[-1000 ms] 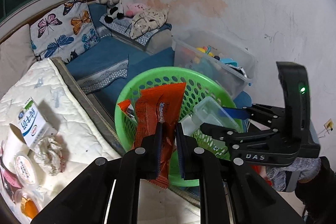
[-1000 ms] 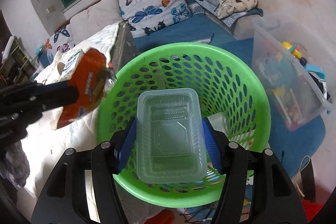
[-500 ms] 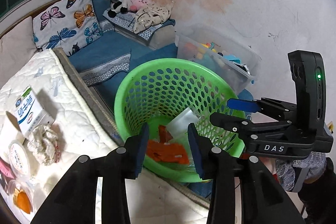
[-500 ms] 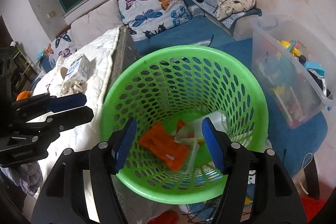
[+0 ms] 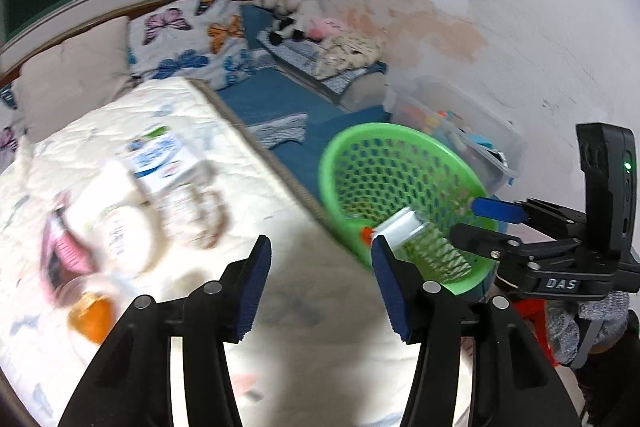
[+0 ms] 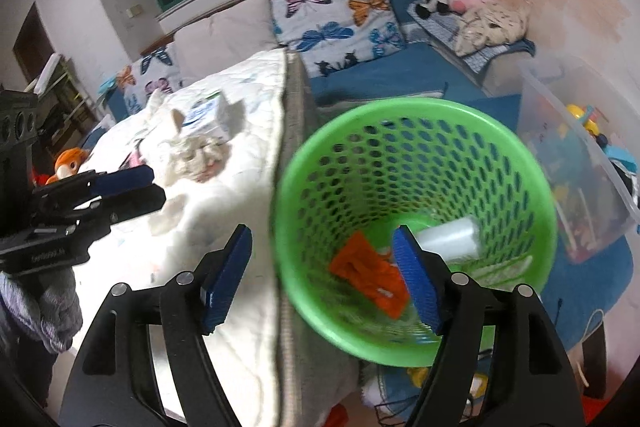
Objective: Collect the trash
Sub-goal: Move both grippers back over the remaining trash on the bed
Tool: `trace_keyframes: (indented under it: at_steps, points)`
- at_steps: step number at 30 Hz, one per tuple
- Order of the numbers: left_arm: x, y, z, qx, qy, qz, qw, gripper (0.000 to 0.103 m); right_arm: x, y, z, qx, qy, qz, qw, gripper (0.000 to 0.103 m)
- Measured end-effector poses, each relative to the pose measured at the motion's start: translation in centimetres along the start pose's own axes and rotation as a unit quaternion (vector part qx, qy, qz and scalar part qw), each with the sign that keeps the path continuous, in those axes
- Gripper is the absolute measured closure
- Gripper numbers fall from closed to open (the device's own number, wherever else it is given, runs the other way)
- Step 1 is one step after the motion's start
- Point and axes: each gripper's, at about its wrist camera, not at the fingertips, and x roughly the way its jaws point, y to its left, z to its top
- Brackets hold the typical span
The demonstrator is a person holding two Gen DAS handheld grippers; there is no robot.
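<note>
From my left gripper [image 5: 320, 279] I see its jaws spreading apart with nothing between them, only the white quilted bed [image 5: 304, 311] below. Ahead and to the left on that bed lies a blurred cluster of trash: a white and blue milk carton [image 5: 160, 159], a crumpled paper wad [image 5: 200, 219], a pink wrapper [image 5: 60, 255] and a small cup with something orange inside [image 5: 92, 319]. The green basket [image 5: 340, 163] stands just beside the bed's edge, off to my right, and the right gripper [image 5: 488, 223] reaches in over its rim. From the right gripper's [image 6: 320, 275] own camera I look down into the basket [image 6: 304, 163]; its jaws are also opening, and nothing is pinched between them. At the bottom of the basket lie an orange wrapper [image 6: 364, 275] and a clear plastic container [image 6: 448, 239], partly hidden behind my right finger. The carton [image 6: 208, 119] and the paper wad [image 6: 196, 155] sit on the bed [image 6: 224, 211] to the left, and the left gripper [image 6: 152, 187] shows at the left edge, near them. A clear storage bin of toys [image 6: 576, 163] stands beyond the basket against the wall, and butterfly pillows [image 6: 332, 15] line the far end of the bed.
</note>
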Motion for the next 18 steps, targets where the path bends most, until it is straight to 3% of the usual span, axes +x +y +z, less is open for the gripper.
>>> trace_keyframes:
  at_steps: [9,18]
  points:
    - [-4.9,7.3,-3.1,-0.058,-0.024,0.063,0.996,0.049,1.2,6.3,0.0,-0.053,0.007,0.042,0.998,0.028]
    - [-7.8,13.5,-6.4,-0.115,-0.027,0.095,0.9885,0.049,4.1,12.5,-0.3,-0.11,0.031,0.084,0.99,0.028]
